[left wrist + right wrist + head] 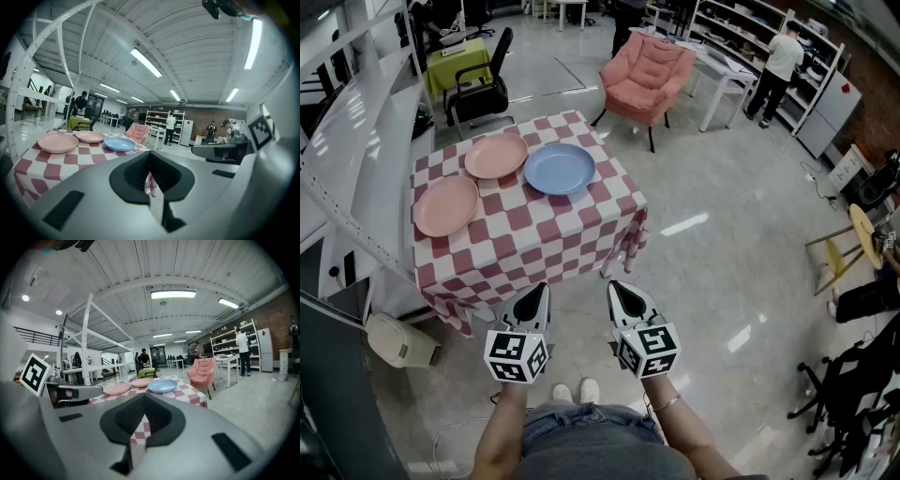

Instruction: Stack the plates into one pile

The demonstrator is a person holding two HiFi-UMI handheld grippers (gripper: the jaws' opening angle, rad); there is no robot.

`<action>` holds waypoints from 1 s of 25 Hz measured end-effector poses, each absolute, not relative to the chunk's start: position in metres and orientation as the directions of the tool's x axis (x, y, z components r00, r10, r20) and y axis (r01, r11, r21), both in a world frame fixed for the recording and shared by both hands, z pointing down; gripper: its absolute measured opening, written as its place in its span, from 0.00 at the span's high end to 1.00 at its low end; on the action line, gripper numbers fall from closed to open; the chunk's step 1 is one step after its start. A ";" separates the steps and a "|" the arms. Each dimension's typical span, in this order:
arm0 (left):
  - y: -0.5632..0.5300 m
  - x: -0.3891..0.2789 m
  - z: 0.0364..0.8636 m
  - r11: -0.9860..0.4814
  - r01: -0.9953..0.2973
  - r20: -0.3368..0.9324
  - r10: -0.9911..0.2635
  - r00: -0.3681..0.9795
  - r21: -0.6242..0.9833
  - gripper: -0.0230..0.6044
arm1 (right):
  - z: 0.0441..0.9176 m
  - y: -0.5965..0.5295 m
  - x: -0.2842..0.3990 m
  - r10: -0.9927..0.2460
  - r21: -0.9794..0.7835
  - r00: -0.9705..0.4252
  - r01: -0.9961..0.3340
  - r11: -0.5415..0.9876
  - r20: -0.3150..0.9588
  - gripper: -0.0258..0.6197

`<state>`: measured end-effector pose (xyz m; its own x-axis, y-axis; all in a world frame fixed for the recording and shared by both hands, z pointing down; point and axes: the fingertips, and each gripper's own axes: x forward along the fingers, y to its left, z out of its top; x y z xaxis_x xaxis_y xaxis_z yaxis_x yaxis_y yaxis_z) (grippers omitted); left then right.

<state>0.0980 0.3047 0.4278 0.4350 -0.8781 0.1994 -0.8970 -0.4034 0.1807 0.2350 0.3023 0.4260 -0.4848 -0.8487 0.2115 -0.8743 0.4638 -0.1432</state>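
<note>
Three plates lie apart on the red-and-white checked table (534,234): a pink plate (445,205) at the left, a second pink plate (496,156) behind it, and a blue plate (560,169) to the right. My left gripper (530,302) and right gripper (624,298) hang side by side in front of the table's near edge, both shut and empty, well short of the plates. The left gripper view shows the plates (58,142) (90,136) (119,143) beyond its closed jaws. In the right gripper view the blue plate (162,386) is nearest.
A pink armchair (647,80) stands behind the table, a black office chair (478,89) to its far left. White shelving (356,159) runs along the left. A beige bag (398,339) lies on the floor by the table's left corner. People stand at shelves at the back right.
</note>
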 end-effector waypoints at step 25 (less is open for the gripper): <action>0.300 0.109 0.426 -0.305 -0.934 0.193 -0.921 0.339 0.188 0.94 | 0.428 0.291 0.260 -0.816 -0.197 -0.539 -0.840 0.505 0.207 0.95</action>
<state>0.1093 0.2997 0.4264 0.3395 -0.9205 0.1933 -0.9337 -0.3049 0.1878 0.2602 0.2905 0.4284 -0.5393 -0.8162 0.2075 -0.8402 0.5050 -0.1973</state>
